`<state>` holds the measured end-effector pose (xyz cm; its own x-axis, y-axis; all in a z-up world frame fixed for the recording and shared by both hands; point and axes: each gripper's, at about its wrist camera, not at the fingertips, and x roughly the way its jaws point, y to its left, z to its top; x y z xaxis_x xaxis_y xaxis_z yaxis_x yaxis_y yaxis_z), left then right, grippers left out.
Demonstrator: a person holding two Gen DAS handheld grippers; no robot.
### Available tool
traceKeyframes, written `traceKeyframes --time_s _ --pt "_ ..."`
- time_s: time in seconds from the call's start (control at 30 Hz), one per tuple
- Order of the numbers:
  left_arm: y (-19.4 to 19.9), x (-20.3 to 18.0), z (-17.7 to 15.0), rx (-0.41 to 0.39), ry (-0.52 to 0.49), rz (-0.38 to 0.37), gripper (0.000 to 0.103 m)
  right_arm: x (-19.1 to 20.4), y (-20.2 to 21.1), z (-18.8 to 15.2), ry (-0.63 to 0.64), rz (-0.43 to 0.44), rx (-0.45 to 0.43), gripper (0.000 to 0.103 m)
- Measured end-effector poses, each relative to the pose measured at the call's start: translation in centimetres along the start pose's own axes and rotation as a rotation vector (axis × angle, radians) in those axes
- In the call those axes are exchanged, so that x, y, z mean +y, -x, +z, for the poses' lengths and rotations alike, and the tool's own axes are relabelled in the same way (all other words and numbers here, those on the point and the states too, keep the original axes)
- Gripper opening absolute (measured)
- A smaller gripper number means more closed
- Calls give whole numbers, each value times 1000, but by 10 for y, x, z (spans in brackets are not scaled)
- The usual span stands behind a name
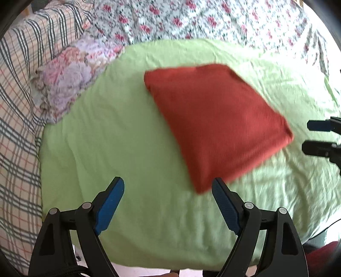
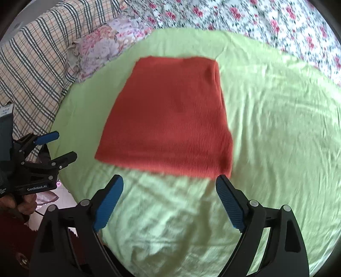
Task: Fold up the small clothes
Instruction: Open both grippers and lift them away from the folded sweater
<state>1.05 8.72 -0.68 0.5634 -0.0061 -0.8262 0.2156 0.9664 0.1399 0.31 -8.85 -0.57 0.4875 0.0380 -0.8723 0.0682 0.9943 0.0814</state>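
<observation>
A rust-red knit garment lies folded into a flat rectangle on a light green sheet; it also shows in the right wrist view. My left gripper is open and empty, held above the sheet just short of the garment's near corner. My right gripper is open and empty, just short of the garment's near edge. The right gripper also shows at the right edge of the left wrist view, and the left gripper at the left edge of the right wrist view.
The green sheet covers a bed with a floral cover behind it. A floral pillow and a plaid blanket lie at the left. The bed's near edge and floor show at lower left.
</observation>
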Motion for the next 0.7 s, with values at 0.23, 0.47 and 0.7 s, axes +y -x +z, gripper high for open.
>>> traceKeyframes --time_s 0.23,0.47,0.7 --pt "18 6 25 -50 21 -6 94 0 31 29 49 2 -90 102" --pt "-19 -1 23 23 36 -4 96 -26 -4 31 -33 7 -24 102" --pt "-50 -4 37 71 61 -10 96 -38 -33 37 -79 1 10 102"
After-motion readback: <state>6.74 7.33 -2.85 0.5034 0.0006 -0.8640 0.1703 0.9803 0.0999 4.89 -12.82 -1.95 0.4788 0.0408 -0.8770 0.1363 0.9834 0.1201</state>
